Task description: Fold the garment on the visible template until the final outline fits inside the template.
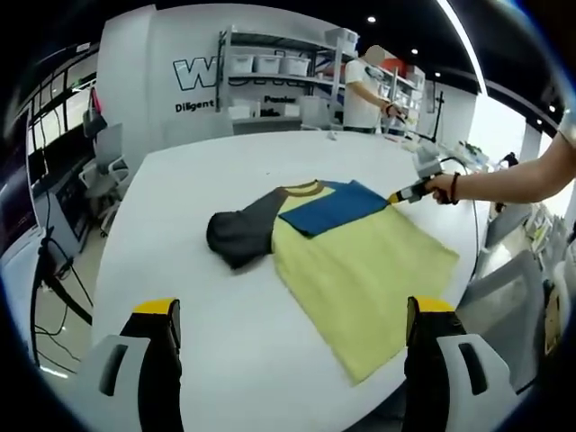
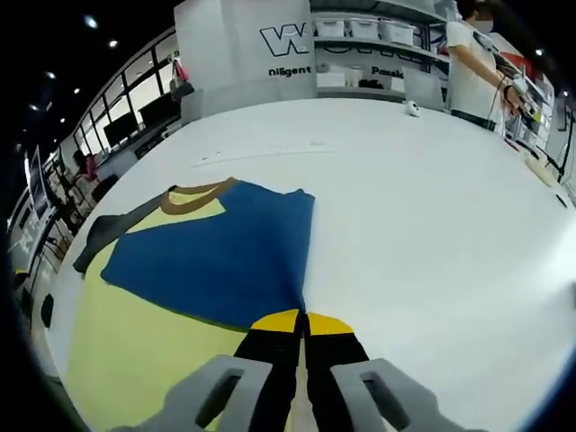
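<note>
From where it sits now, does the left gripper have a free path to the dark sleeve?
Probably yes: the left gripper is open, bare table lies before the dark sleeve, nothing between.

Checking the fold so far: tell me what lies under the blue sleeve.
The blue sleeve is folded over the yellow shirt body, held by the right gripper. Yellow shows around it; the part beneath is covered.
</note>
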